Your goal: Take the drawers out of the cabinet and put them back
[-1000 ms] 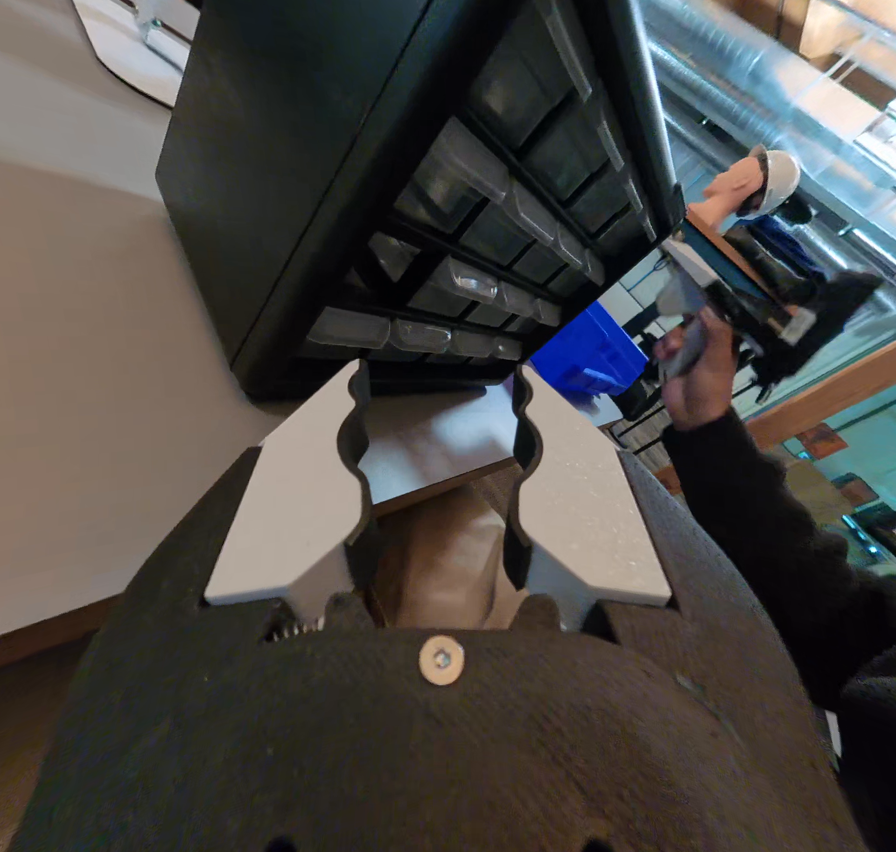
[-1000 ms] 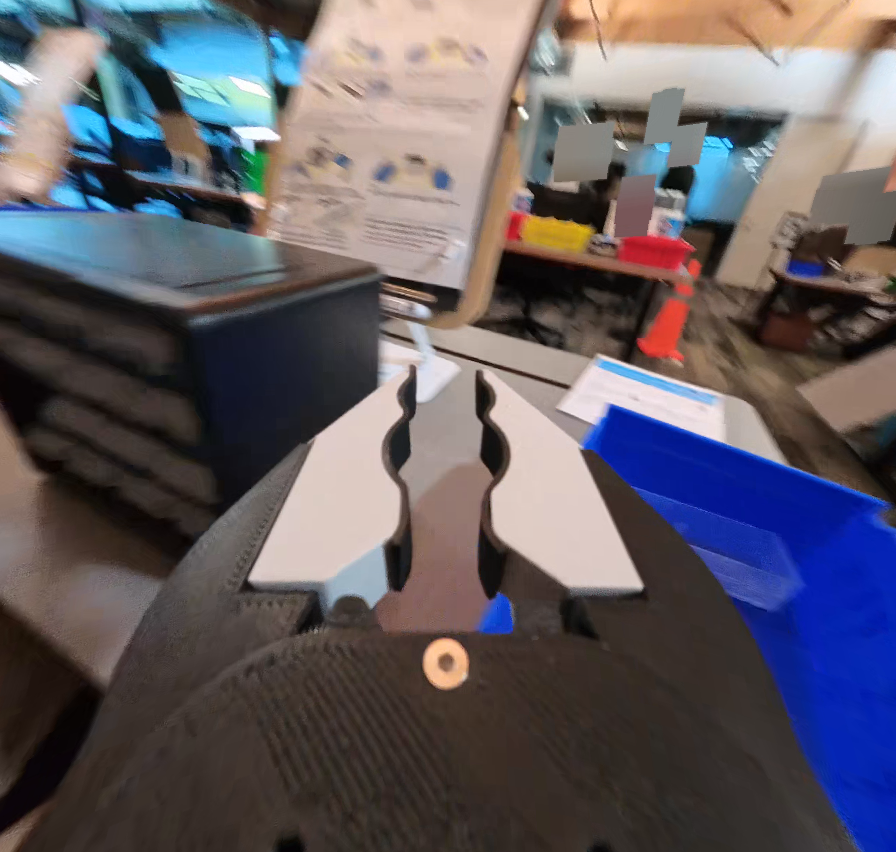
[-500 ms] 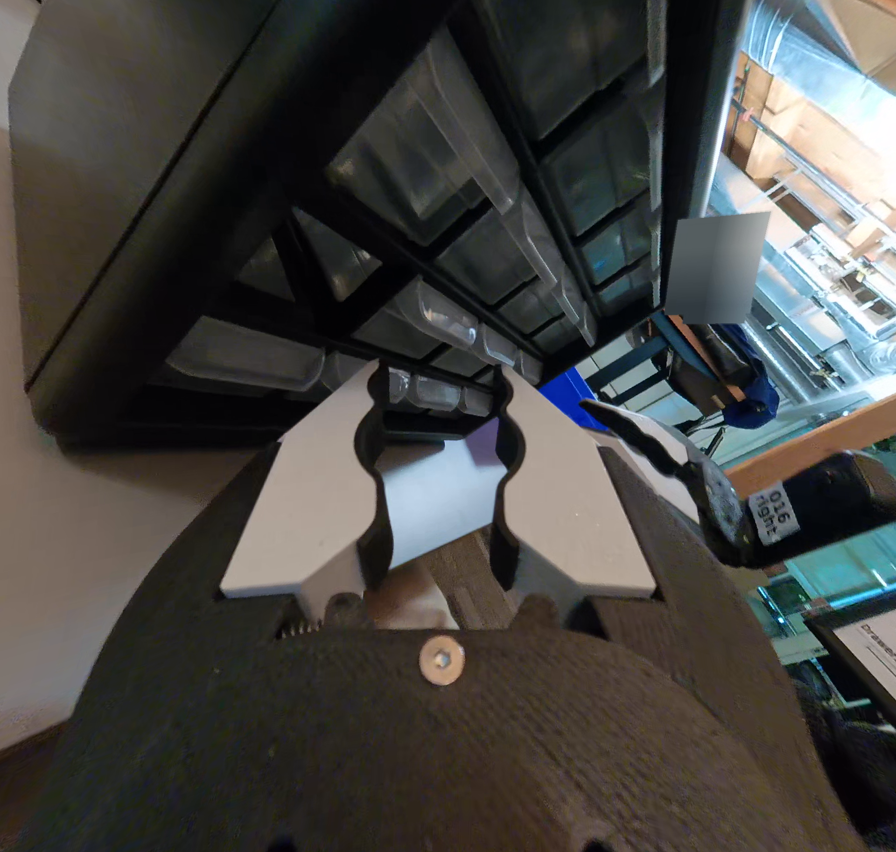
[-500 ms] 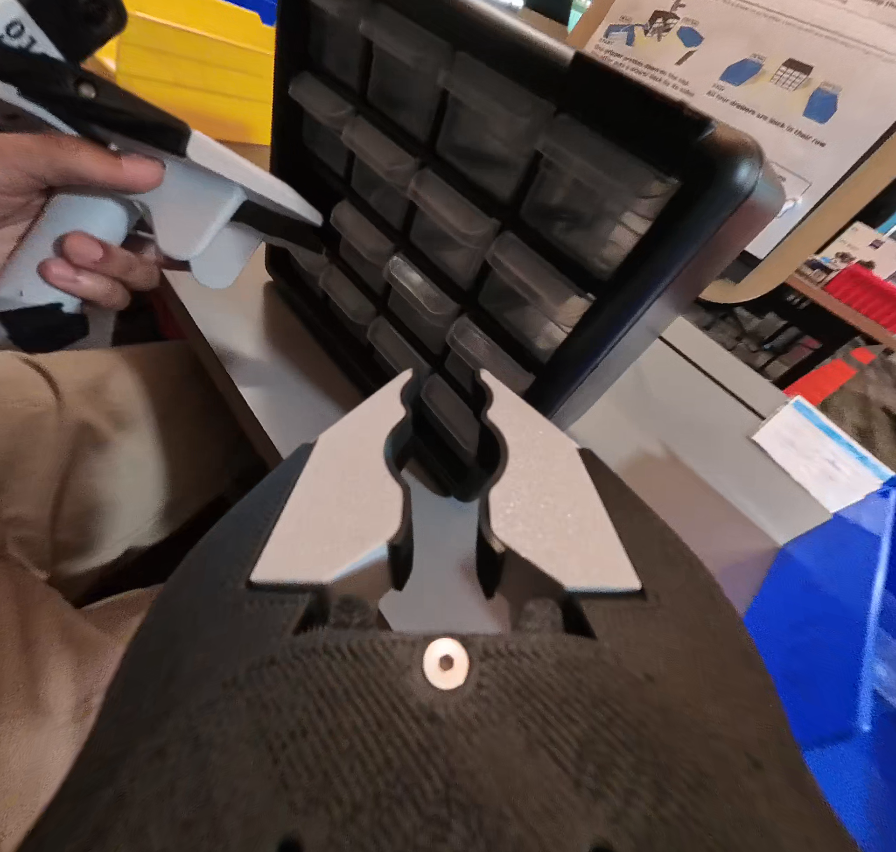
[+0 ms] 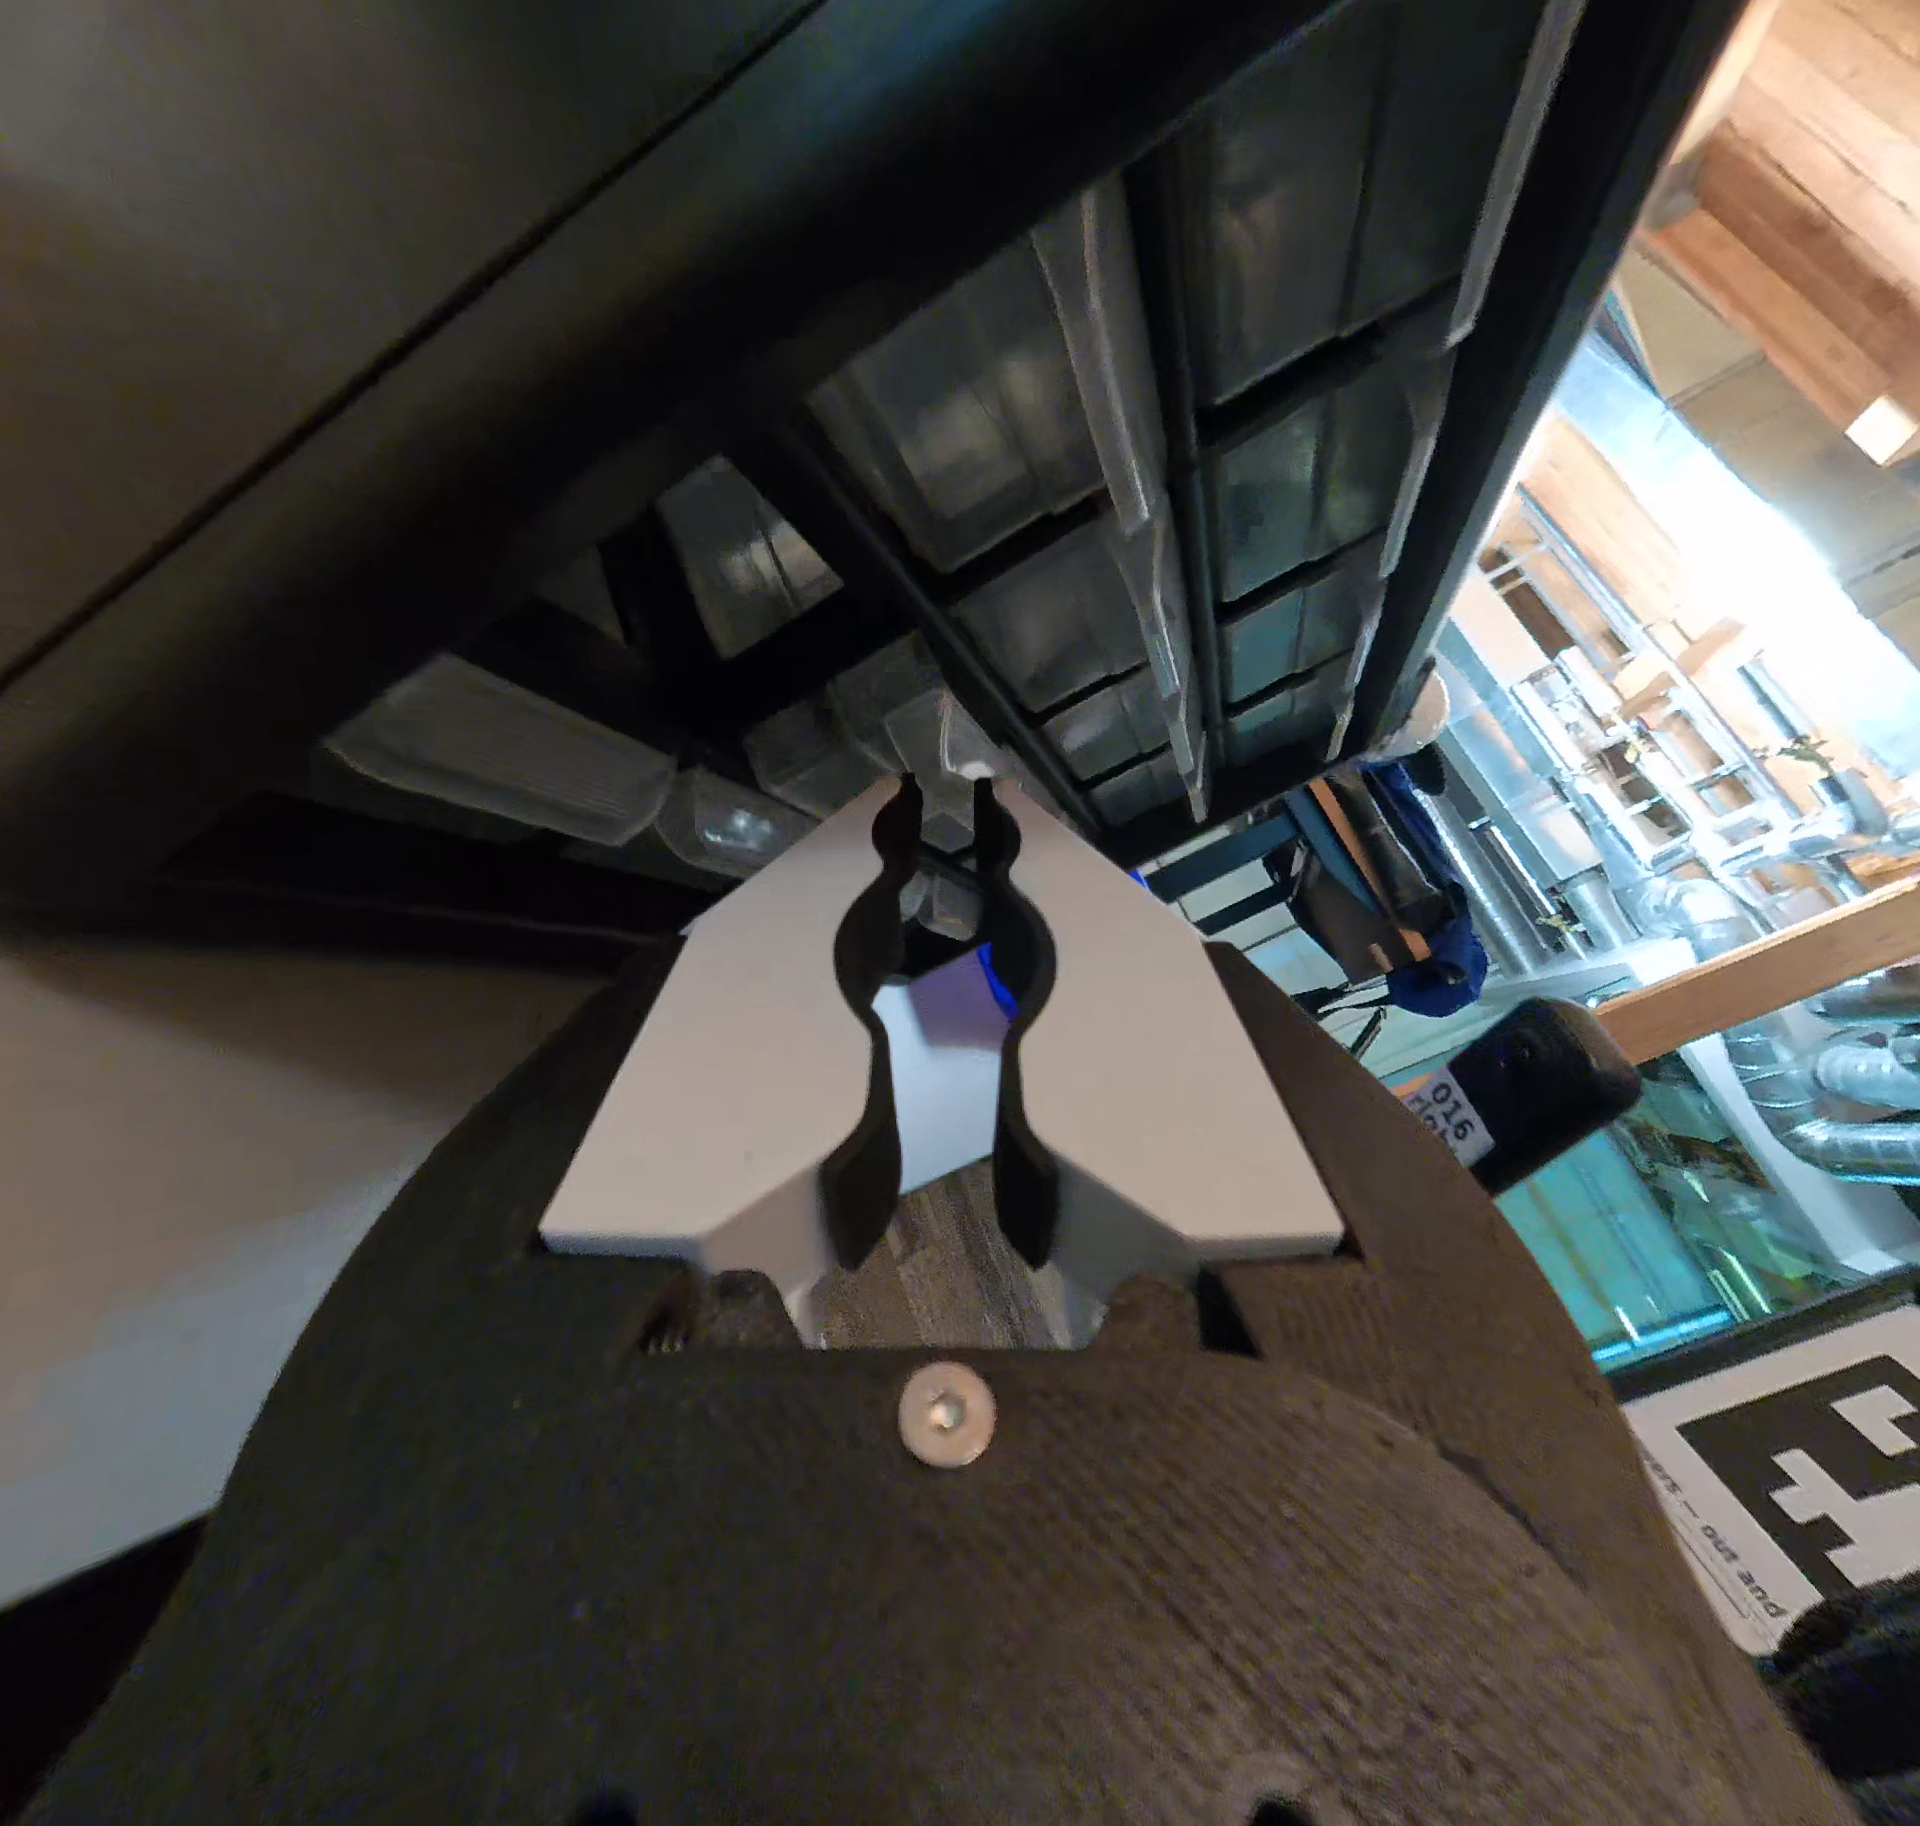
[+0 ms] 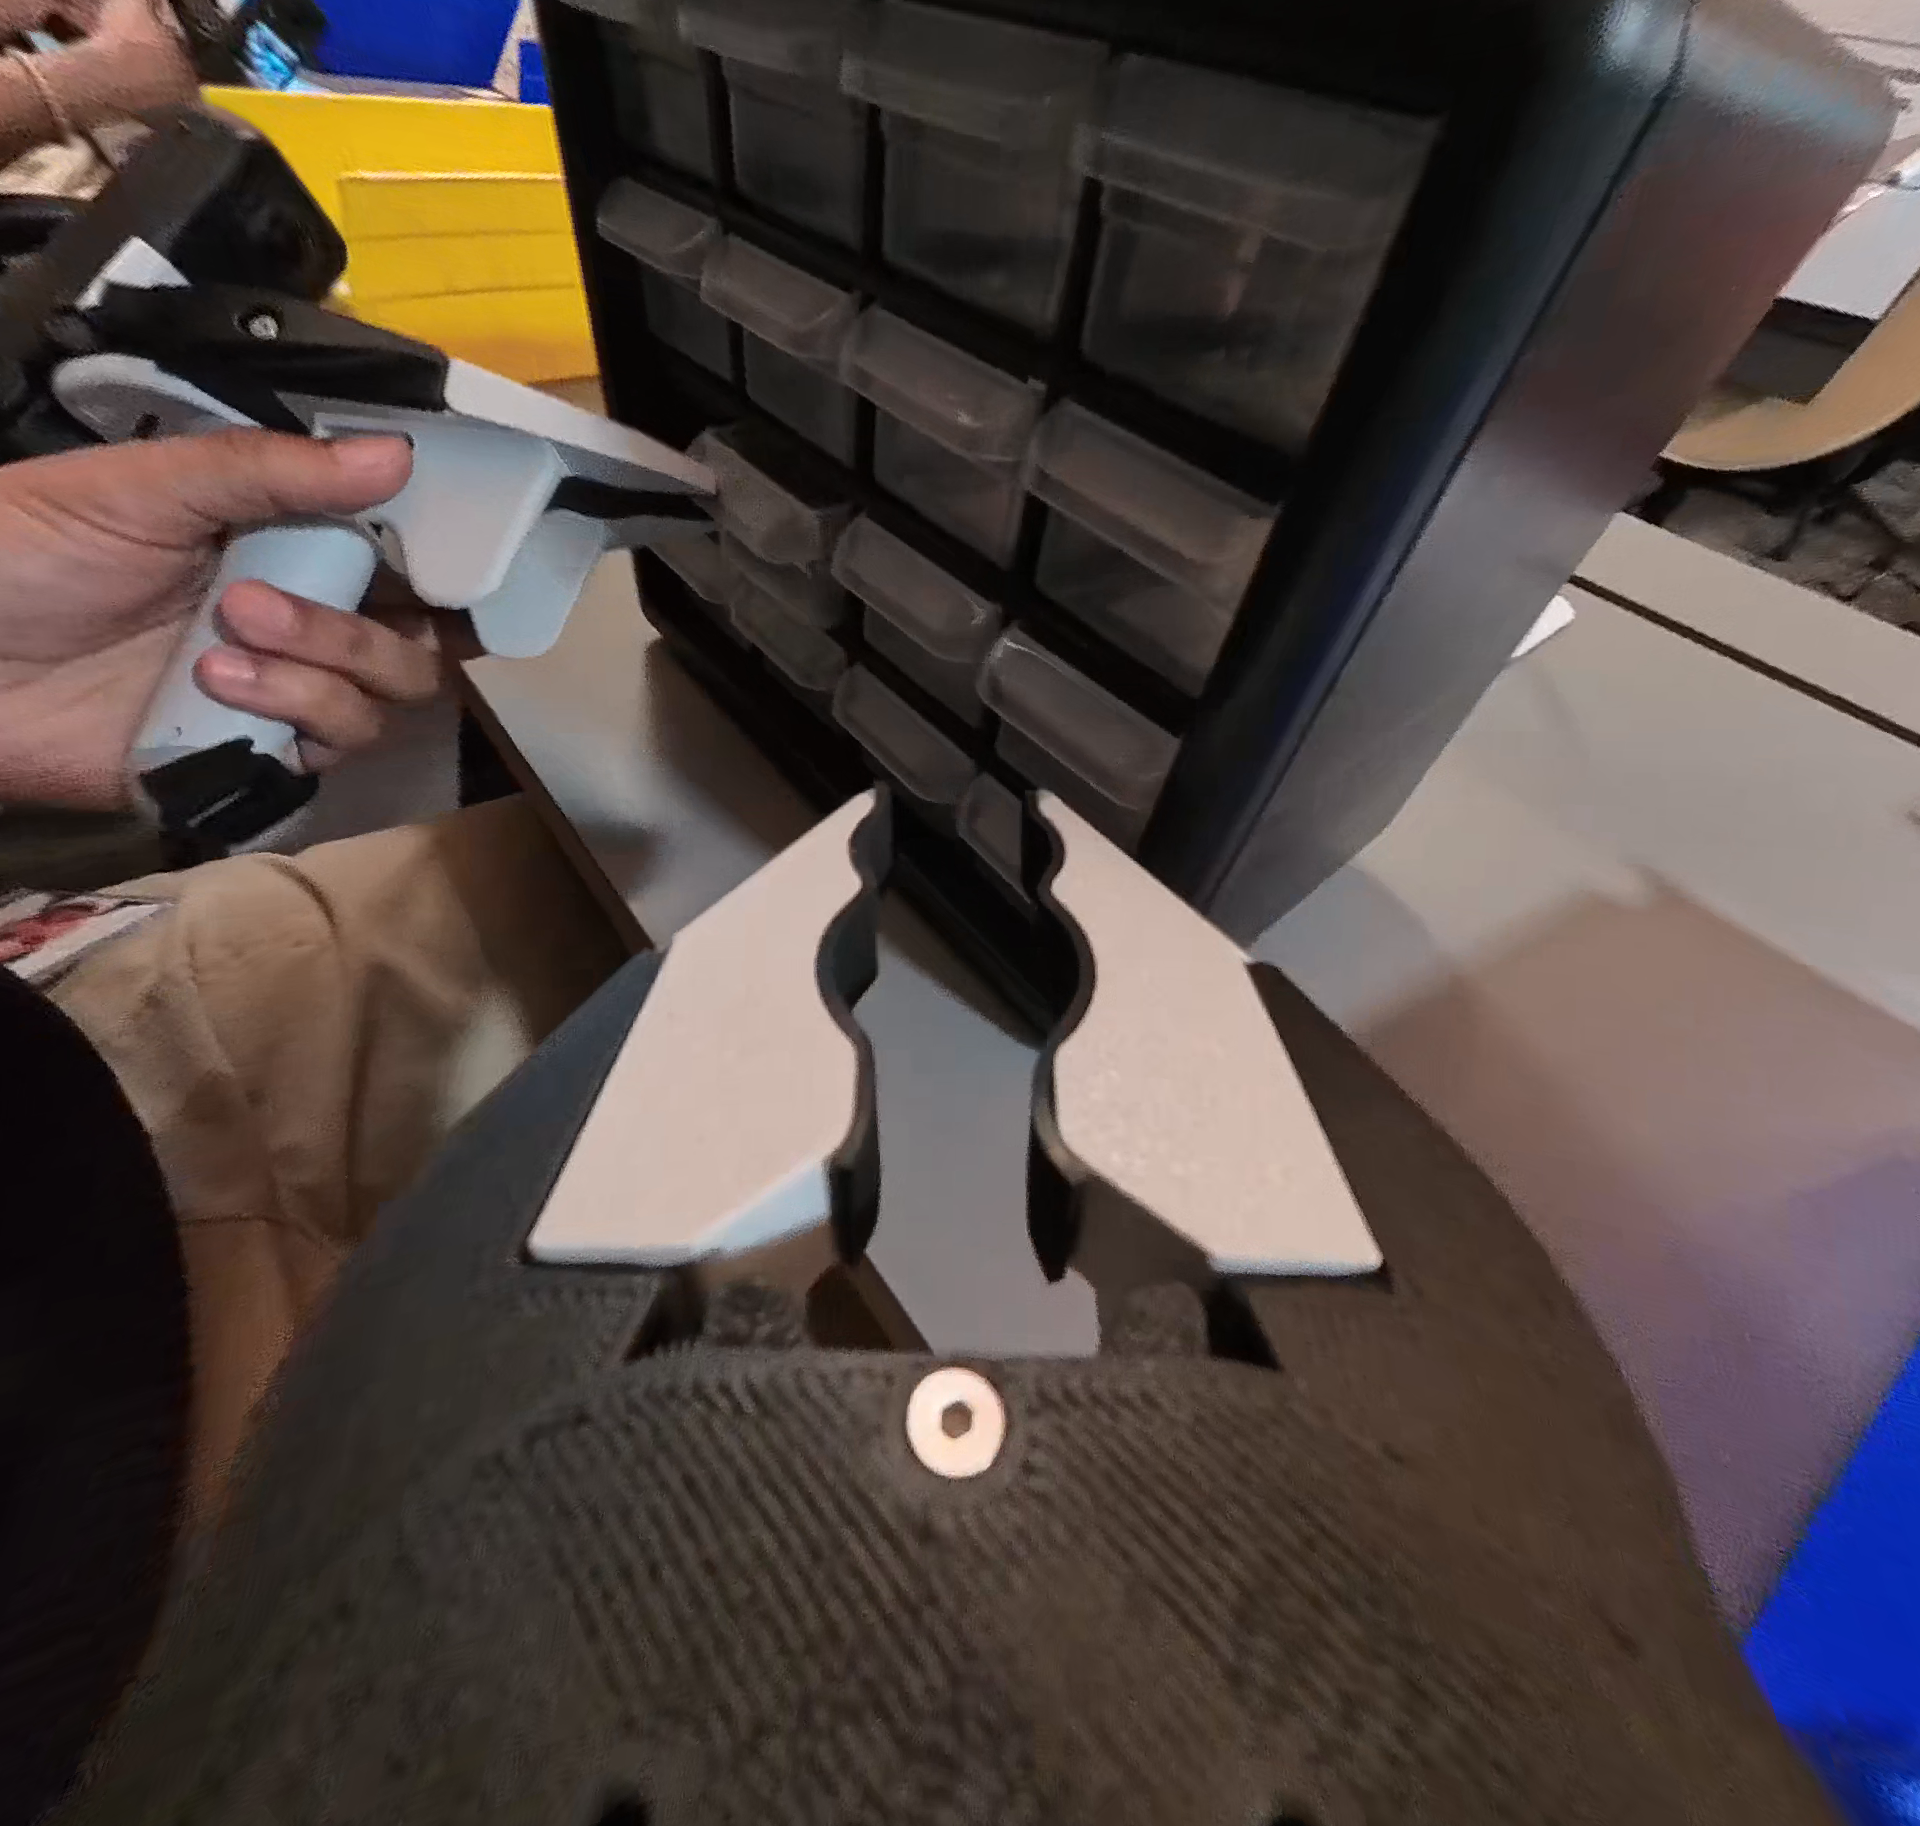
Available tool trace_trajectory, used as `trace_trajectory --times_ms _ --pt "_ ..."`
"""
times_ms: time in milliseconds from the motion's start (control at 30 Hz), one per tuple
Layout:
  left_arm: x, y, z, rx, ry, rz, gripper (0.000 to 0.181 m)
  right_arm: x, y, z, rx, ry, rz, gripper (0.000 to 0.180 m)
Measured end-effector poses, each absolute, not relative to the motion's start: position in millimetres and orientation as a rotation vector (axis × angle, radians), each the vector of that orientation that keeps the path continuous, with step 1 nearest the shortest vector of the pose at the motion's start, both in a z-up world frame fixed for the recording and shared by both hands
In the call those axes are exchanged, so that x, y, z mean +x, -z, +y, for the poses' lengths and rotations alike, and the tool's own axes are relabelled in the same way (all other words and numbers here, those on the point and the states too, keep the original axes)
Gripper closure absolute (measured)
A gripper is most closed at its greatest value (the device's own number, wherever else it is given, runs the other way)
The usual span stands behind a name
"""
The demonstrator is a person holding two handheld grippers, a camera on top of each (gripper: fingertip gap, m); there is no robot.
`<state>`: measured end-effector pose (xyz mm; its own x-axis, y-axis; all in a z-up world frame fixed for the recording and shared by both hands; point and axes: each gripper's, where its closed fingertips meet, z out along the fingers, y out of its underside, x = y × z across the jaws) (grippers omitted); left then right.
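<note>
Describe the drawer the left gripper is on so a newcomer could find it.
Start at the black cabinet on the grey table. Its front is a grid of clear drawers; go to the leftmost column, third row down. That drawer alone sticks out, with the left gripper at its handle.

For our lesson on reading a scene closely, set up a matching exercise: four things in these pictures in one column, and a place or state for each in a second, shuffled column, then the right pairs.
Column A
1. left hand-held gripper
2. right hand-held gripper
3. black plastic drawer cabinet
4. yellow plastic bin

Column B
a. stands upright on the grey table
b. open, holds nothing
c. behind the cabinet's left side
d. fingertips at a clear plastic drawer in the left column

Pairs: 1-d, 2-b, 3-a, 4-c
</note>
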<state>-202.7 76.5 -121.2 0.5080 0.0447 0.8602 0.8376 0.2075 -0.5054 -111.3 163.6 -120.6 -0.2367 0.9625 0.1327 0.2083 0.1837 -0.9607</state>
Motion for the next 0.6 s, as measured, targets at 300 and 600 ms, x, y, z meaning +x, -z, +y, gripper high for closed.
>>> trace_trajectory --times_ms 300,600 --pt "-170.1 122.7 54.9 -1.267 0.775 -0.883 0.174 -130.6 120.6 111.1 -0.843 -0.86 -1.787 0.15" --pt "-174.7 135.4 29.8 -1.256 0.853 -0.926 0.151 -171.5 123.7 62.1 -0.41 -0.521 -1.922 0.135"
